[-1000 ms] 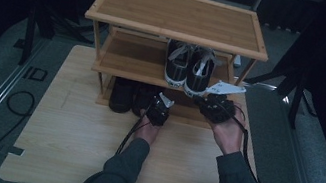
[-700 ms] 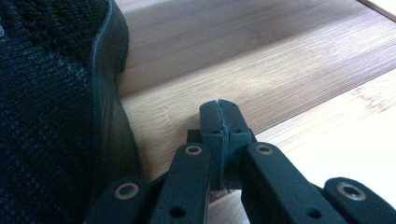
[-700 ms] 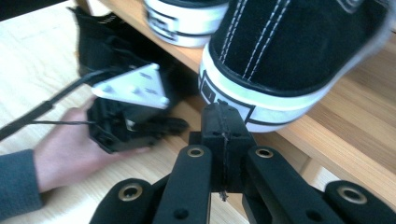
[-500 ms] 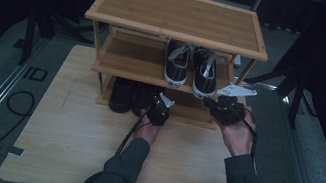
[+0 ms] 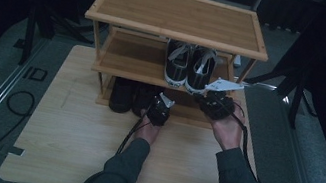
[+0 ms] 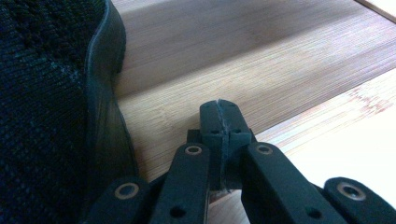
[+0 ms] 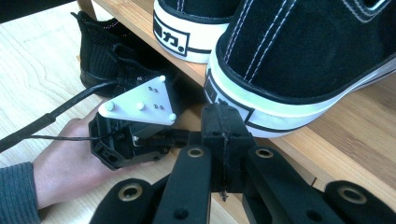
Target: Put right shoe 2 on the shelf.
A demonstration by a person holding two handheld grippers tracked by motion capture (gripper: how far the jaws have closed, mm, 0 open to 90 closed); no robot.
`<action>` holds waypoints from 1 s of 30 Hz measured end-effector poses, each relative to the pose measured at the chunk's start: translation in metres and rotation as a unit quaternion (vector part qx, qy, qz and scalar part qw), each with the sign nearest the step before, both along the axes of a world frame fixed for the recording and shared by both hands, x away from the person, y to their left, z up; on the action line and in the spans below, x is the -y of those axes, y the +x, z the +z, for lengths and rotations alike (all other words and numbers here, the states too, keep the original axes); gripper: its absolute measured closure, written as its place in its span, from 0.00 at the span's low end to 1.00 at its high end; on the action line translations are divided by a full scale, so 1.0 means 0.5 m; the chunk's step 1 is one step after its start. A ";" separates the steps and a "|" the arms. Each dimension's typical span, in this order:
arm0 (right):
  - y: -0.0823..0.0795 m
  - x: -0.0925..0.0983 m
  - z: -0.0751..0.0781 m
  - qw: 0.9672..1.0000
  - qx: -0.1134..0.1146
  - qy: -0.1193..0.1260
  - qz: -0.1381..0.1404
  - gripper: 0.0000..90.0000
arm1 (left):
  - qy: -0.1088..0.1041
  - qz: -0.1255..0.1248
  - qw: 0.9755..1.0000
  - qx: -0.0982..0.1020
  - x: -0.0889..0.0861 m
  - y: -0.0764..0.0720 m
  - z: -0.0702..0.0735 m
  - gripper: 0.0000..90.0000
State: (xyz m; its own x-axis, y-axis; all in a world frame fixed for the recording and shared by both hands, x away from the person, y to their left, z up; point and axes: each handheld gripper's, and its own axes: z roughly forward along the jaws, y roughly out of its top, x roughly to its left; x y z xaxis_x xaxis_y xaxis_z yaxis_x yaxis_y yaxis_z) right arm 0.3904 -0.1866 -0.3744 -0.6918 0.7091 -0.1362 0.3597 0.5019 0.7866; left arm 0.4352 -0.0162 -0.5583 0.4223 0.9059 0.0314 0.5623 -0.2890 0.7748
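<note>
Both grippers' fingers clenched, empty. Right gripper (image 7: 223,122) noses at the white-soled sneaker (image 7: 299,60) on the middle shelf (image 5: 126,57); left gripper (image 6: 220,116) rests beside the black shoe (image 6: 51,107). Positioning step; next, fingers must release before gripping.

The left gripper (image 6: 219,109) has its jaws pressed together with nothing between them, tips low over a bamboo shelf (image 6: 261,60). Just left of them stands a black knit shoe (image 6: 42,116) with a dark sole. A paler board (image 6: 355,135), probably the tabletop, lies at near right.

bare top board (image 5: 179,17) of the wooden rack, dark surroundings
</note>
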 end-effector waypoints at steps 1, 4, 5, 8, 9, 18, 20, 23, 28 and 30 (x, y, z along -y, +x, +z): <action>0.001 0.001 0.000 1.000 0.000 0.000 -0.001 1.00 | 0.000 0.000 1.000 0.000 0.000 0.000 0.000 1.00; 0.005 0.003 -0.002 1.000 0.003 -0.010 -0.013 1.00 | 0.001 0.000 1.000 -0.001 0.000 0.000 0.000 1.00; 0.008 0.005 -0.001 1.000 0.002 -0.005 -0.012 1.00 | 0.000 0.000 1.000 -0.001 0.000 0.000 0.000 1.00; 0.010 0.002 -0.002 1.000 0.001 -0.004 -0.007 1.00 | 0.000 0.000 1.000 -0.001 0.000 0.000 0.000 1.00; 0.009 0.000 -0.004 1.000 0.003 -0.005 -0.007 1.00 | 0.000 -0.001 1.000 -0.001 0.000 0.000 0.000 1.00; 0.013 -0.003 -0.002 1.000 0.000 -0.007 0.000 1.00 | 0.008 0.000 1.000 0.003 0.000 0.000 0.001 1.00; 0.014 -0.003 -0.001 1.000 -0.001 -0.007 0.001 1.00 | 0.008 0.003 1.000 0.004 0.001 -0.001 0.001 1.00; 0.015 -0.005 0.000 1.000 0.000 -0.007 0.002 1.00 | 0.011 0.001 1.000 0.002 0.000 -0.001 0.001 1.00; 0.016 -0.006 -0.002 1.000 0.000 -0.006 0.004 1.00 | 0.011 0.002 1.000 0.002 0.000 -0.001 0.001 1.00; 0.016 -0.006 -0.002 1.000 0.001 -0.006 0.004 1.00 | 0.010 0.002 1.000 0.002 0.000 -0.001 0.001 1.00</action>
